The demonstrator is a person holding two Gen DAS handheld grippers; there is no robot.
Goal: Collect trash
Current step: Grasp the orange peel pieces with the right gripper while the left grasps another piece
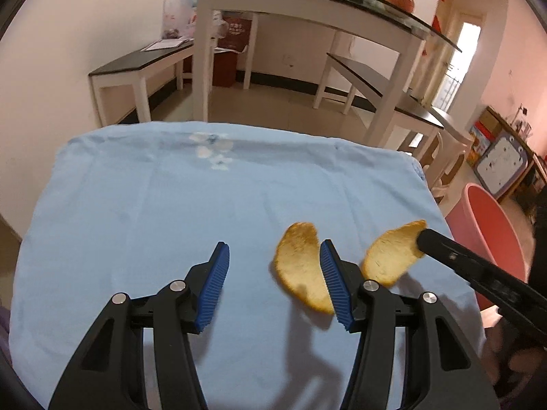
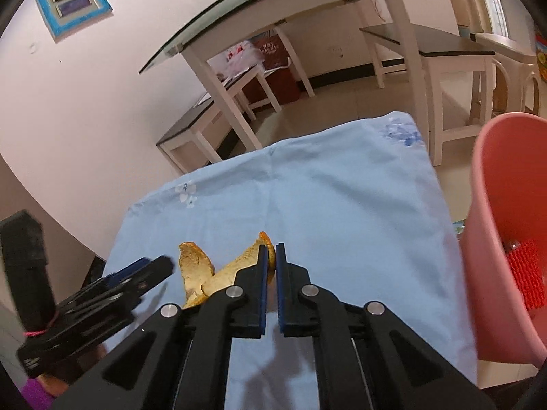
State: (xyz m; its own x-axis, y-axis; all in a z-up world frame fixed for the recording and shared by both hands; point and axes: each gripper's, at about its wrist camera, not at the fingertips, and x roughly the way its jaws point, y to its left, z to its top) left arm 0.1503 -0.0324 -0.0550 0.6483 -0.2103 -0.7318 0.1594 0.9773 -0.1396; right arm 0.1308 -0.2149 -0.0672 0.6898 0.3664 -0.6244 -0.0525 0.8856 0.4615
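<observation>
Held peel: second peel piece [image 1: 393,256] pinched at its upper tip by the right hand-held gripper [image 2: 271,259], pads [image 2: 262,273] pressed together on the thin edge; appears lifted clear of the blue cloth [image 1: 171,222], shadow beneath it.

Loose peel: first peel piece [image 1: 302,266] flat on the cloth, ahead of the left hand-held gripper [image 1: 273,283], its right half hidden behind the right-side pad [image 1: 335,287]; not gripped.

Left hand-held gripper: jaws well apart, nothing clamped, tips hovering over the cloth with the loose peel just inside the right-side finger.

Pink bin [image 2: 495,239]: off the counter's right edge, to the right of the right hand-held gripper; something red and ribbed [image 2: 526,273] already inside, kind not clear.

Counter: covered by the cloth; apart from the two peel pieces, no other trash visible on it.

Done, by the look of it: one item possibly binned; one peel secured.

Left: carry the held peel over to the bin and drop it; close on the loose peel and bin that too.

Progress: roughly midway, judging by what remains on the cloth.
</observation>
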